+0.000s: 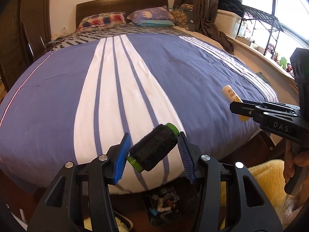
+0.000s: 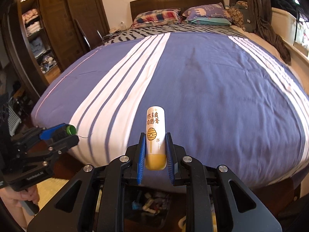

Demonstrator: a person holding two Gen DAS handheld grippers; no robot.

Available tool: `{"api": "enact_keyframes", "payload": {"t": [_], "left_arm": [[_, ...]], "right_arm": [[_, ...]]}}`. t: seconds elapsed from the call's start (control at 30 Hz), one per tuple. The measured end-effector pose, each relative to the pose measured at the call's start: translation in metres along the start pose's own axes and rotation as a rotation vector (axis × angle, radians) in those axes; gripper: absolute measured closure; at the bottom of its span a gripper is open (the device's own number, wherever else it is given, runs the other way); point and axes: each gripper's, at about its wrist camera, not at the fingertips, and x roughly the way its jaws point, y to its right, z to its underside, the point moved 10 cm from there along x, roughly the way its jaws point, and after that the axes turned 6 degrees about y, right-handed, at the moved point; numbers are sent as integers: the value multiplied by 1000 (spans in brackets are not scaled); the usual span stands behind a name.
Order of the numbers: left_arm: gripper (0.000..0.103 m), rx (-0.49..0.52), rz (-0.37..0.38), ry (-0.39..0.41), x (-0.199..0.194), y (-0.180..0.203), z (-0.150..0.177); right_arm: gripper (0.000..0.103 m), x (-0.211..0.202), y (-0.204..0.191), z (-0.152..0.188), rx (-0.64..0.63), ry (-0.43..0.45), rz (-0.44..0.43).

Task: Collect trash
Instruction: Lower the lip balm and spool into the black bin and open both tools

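Trash sits in both tools: one item each, two in all. The left gripper (image 1: 152, 150) has its blue pads closed partway onto a spool of black thread (image 1: 154, 147) with green ends, the spool lying tilted across the gap, one green end against each pad. The right gripper (image 2: 155, 154) is closed narrowly on a white lip balm tube (image 2: 155, 133) printed with a yellow beehive, its yellow base down between the pads and its rounded cap pointing forward over the bed (image 2: 212, 89). Both items are held above the foot edge of the blue duvet, which carries two groups of white stripes.

In the right wrist view the left gripper shows at the left edge with the spool (image 2: 64, 131) in its grip; in the left wrist view the right gripper shows at the right with the tube (image 1: 231, 96) sticking out past its tips.

Below both tools, on the floor by the bed's foot, stands one dark bin (image 1: 164, 206) with mixed scraps inside. Three pillows (image 2: 158, 16) lie at the headboard: one plaid, one purple with elephants, and one teal beneath the purple.
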Motion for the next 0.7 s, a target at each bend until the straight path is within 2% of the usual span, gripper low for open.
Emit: {"api": "enact_keyframes", "payload": {"t": [0.13, 0.3, 0.7], "left_arm": [[55, -10, 10, -4, -9, 5, 25], [56, -14, 16, -41, -9, 9, 61], [56, -31, 33, -216, 32, 17, 161]], "right_arm": [[82, -10, -6, 23, -32, 5, 25], [82, -9, -8, 58, -47, -39, 39], [82, 22, -10, 148, -17, -191, 34]]}}
